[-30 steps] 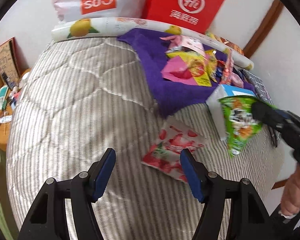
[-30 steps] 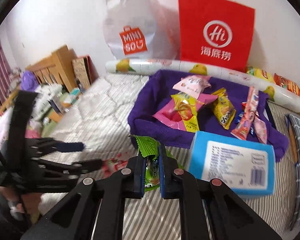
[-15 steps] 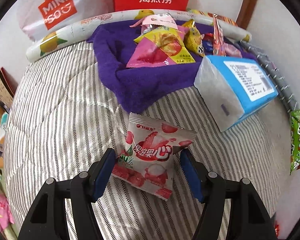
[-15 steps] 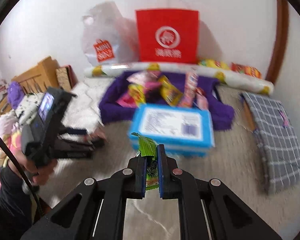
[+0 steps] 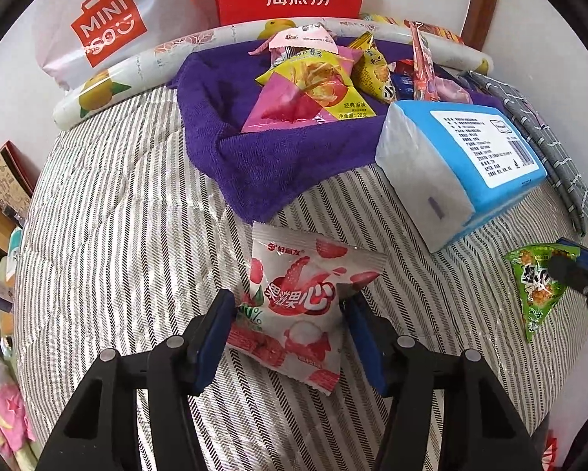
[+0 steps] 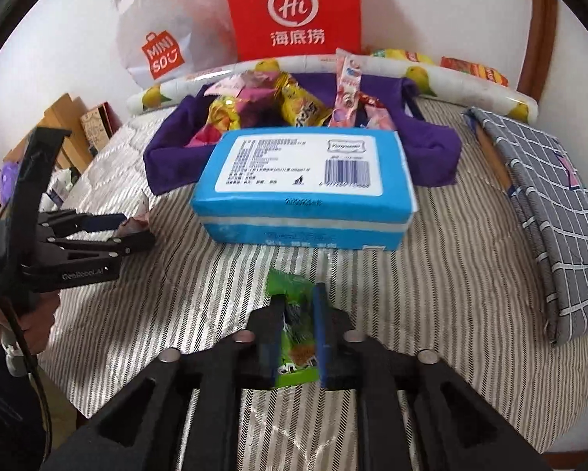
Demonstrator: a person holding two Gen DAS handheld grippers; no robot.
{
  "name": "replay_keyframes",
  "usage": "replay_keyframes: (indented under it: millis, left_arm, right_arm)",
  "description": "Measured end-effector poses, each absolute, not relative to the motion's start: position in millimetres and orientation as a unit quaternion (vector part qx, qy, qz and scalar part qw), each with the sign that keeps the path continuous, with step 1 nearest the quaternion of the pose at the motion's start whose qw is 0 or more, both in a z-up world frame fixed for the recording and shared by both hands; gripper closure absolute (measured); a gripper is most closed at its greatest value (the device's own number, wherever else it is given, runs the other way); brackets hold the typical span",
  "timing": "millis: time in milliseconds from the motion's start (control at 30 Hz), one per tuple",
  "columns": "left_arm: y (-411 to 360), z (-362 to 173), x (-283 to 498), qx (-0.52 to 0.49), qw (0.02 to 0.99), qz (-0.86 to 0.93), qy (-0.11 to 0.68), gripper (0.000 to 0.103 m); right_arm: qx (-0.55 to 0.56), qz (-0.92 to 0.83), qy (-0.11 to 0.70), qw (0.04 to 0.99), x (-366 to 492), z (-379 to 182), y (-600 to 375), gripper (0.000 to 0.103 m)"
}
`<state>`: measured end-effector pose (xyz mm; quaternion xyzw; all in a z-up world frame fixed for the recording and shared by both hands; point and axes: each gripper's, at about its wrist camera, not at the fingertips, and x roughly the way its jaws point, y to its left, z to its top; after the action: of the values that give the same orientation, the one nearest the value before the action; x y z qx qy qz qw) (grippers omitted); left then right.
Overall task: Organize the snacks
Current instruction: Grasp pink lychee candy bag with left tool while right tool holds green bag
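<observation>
Now closing left gripper [image 5: 290, 329] around lychee gummy packet [image 5: 298, 310] between its jaws for pickup, right gripper [image 6: 298, 337] opening, releasing green snack packet [image 6: 294, 329] onto bed.

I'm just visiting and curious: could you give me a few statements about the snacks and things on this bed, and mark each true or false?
1. The red-and-white lychee candy packet lies between the fingers of the left hand-held gripper. True.
2. The blue tissue pack sits inside the purple cloth basket. False: it lies on the striped quilt in front of the basket.
3. The green snack packet is between the fingers of the right hand-held gripper. True.
4. The purple cloth basket is empty. False: several snack packets are in it.
</observation>
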<state>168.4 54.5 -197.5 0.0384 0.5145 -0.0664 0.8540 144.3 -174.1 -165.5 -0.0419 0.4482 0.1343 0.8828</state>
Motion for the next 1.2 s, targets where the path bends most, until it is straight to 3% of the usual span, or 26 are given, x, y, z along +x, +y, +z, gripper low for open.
replay_keyframes:
  millis: [100,267,600,700,1200]
  left_arm:
    - [55,-198,169,0.035,0.854,-0.067,0.515,0.046]
    - [57,-202,171,0.03,0.853,-0.064,0.516,0.042]
    - [64,-197,164,0.01,0.856,-0.073,0.512,0.045]
    - [66,-196,163,0.004,0.854,-0.075,0.514,0.045]
    - [70,-192,159,-0.011,0.854,-0.077,0.514,0.045]
  right_arm:
    - [-0.049,0.13,0.443,0.886,141,-168,-173,0.056]
    - [-0.041,0.132,0.446,0.884,138,-175,-176,0.042]
    - [-0.07,0.116,0.456,0.88,152,-203,-161,0.042]
    - [-0.078,0.107,0.458,0.879,155,-208,-160,0.053]
    - [-0.053,0.112,0.448,0.885,149,-196,-171,0.061]
